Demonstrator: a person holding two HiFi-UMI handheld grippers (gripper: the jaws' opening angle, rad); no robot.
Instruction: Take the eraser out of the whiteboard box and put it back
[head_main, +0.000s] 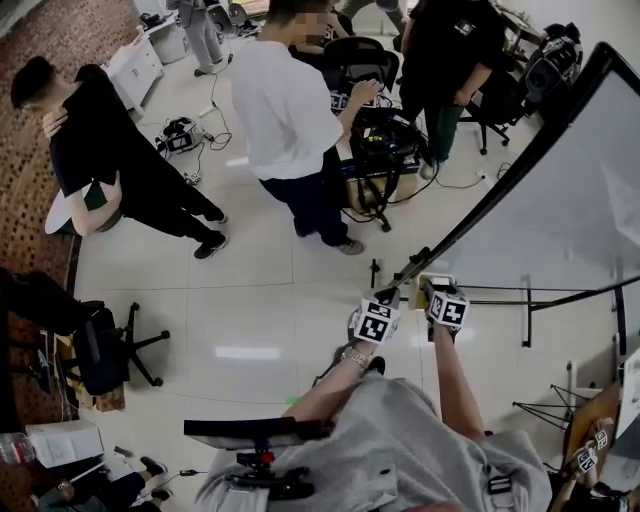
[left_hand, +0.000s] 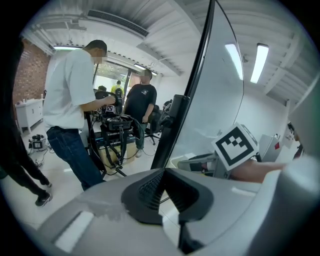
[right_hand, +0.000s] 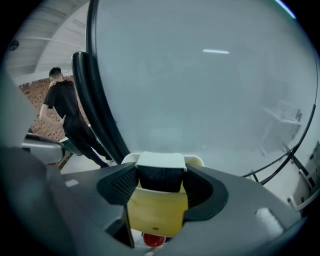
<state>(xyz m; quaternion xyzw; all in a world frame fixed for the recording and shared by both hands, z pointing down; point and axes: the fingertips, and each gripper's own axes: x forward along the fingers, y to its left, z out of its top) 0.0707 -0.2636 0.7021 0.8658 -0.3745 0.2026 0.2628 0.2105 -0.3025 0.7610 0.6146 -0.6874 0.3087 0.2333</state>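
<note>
White tile floor (head_main: 250, 300), brick wall (left_hand: 29, 75), black office chair (head_main: 100, 355), ceiling lights (left_hand: 260, 60)

The eraser (right_hand: 161, 161) sits between the right tongs (right_hand: 161, 183), before the whiteboard (right_hand: 210, 90).

**Crowded at the whiteboard's lower corner, open floor to its left**

The whiteboard (head_main: 570, 180) is walling off its whole side, its black frame (head_main: 490, 190) slanting down to the box (right_hand: 157, 210) at its lower corner. There the left gripper (head_main: 380, 305) and right gripper (head_main: 440, 297) are sitting just beside each other, narrowing the way in. Below the whiteboard, stand legs (head_main: 527, 320) are crossing the floor. Left of the whiteboard, pale floor (head_main: 250, 300) is lying open. A person in a white shirt (head_main: 285, 105), a cart (head_main: 378, 150) and an office chair (head_main: 105, 352) are standing well apart from it.
</note>
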